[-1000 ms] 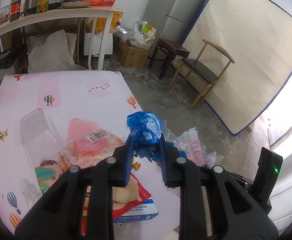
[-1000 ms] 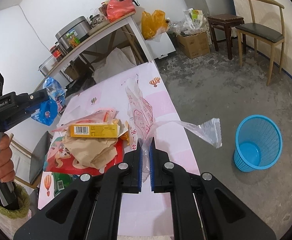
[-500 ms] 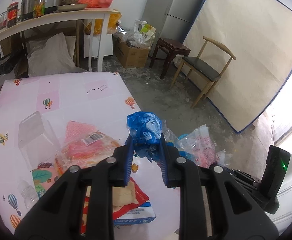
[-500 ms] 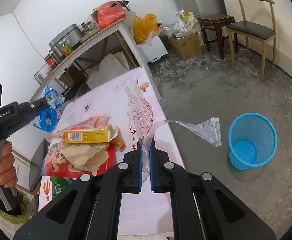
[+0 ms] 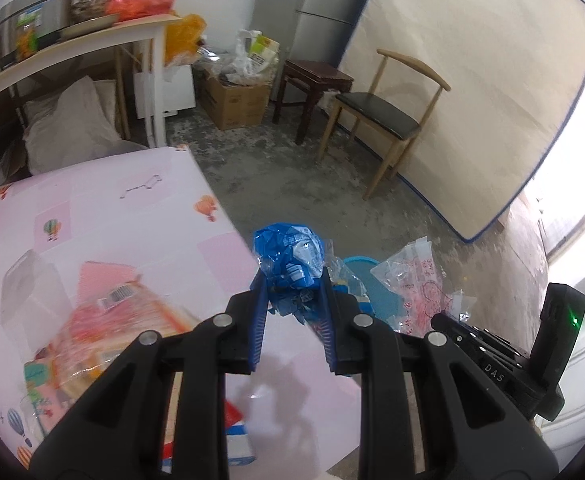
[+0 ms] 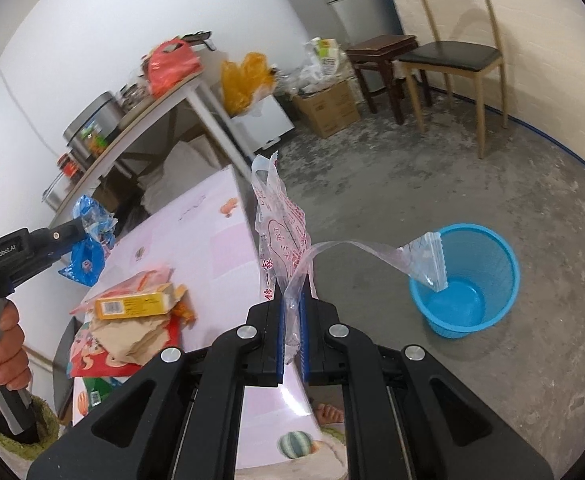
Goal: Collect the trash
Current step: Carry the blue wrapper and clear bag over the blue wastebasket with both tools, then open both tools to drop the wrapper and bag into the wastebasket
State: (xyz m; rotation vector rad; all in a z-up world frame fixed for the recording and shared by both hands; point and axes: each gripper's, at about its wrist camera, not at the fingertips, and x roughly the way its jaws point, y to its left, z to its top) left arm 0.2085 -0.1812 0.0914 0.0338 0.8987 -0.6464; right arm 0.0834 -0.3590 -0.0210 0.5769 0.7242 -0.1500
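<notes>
The left claw [image 5: 292, 304] points down and forward over the near edge of the counter [image 5: 104, 216], its blue pads pinching a crumpled blue wrapper [image 5: 290, 258] that sticks up past the fingertips; in the right wrist view a hand [image 6: 2, 344] grips its handle, a green cuff at the wrist, and the side of the tool reads "GenRobot.AI". The right claw [image 6: 291, 308] also tilts downward, its pads pressed almost together on a clear plastic bag [image 6: 280, 240] with red printed characters, too creased to read; one flap rises ahead of the fingertips, and a clear strip with a zigzag edge arcs to the right; on the right tool, seen from the left wrist, the letters "DAS" and a green light show. Ahead and right of the right claw a blue basket [image 6: 488, 256] stands on the concrete floor, the strip's end overlapping its rim in the picture. Left of that claw, on the counter, lie a yellow box [image 6: 136, 304] with a barcode, brown paper and red wrappers; beyond stand a wooden chair [image 6: 452, 56], a dark stool, a cardboard box and a fridge.
</notes>
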